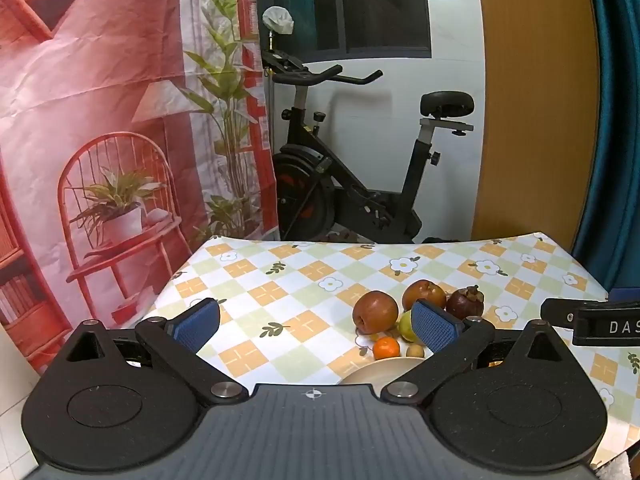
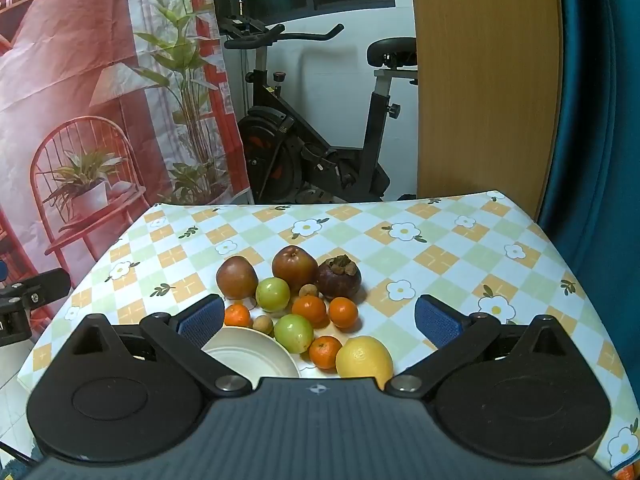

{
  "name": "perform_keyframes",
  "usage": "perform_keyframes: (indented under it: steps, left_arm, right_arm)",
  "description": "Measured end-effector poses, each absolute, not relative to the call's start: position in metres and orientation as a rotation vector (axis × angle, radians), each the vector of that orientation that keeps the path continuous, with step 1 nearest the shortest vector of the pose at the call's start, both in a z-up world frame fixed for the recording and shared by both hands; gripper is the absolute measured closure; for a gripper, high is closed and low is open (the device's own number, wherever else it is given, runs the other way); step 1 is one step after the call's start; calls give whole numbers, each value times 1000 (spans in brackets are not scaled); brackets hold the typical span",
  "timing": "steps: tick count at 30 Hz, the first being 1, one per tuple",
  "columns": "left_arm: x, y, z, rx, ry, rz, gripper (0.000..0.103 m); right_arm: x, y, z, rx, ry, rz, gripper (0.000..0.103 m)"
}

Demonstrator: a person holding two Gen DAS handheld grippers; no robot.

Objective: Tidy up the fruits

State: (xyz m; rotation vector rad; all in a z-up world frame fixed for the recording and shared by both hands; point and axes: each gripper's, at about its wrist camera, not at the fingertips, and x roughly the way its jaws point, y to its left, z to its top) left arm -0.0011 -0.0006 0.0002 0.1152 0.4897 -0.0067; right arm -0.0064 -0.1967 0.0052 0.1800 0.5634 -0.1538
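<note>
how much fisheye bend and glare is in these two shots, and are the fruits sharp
Left wrist view: strong barrel bend, the wooden panel bows outward; the fruits sit partly hidden behind the open left gripper. Right wrist view: same bend along the tablecloth edge, fruits sharp, soft shadows, a mild sheen on the lemon and the plate, no harsh glare; the right gripper is open.
</note>
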Motion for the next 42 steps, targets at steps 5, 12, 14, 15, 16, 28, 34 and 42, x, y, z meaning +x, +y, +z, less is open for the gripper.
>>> perform_keyframes:
  steps: [5, 12, 14, 15, 16, 28, 34, 42]
  left_arm:
    - [-1, -1, 0, 117, 492, -8, 0]
    - [-1, -1, 0, 118, 489, -11, 0]
    - [-2, -2, 0, 119, 490, -13, 0]
    - [-1, -1, 0, 119, 490, -14, 0]
    - [-1, -1, 0, 118, 491, -16, 0]
    - [-2, -1, 0, 118, 492, -21, 0]
    - [-3, -2, -1, 115, 495, -24, 0]
    - [-3, -2, -1, 114, 496, -25, 0]
  right_arm:
    - [-7, -197, 5, 182, 563, -154, 0]
    - [-7, -197, 3, 183, 557, -156, 0]
    - [-7, -197, 4, 183, 557, -156, 0]
    - [-7, -197, 3, 183, 558, -157, 0]
    - [-7, -197, 4, 184, 558, -158, 0]
    - [-7, -197, 3, 185, 556, -161, 0]
    - [-7, -198, 4, 187, 556, -160, 0]
    - [-7, -198, 4, 187, 555, -161, 0]
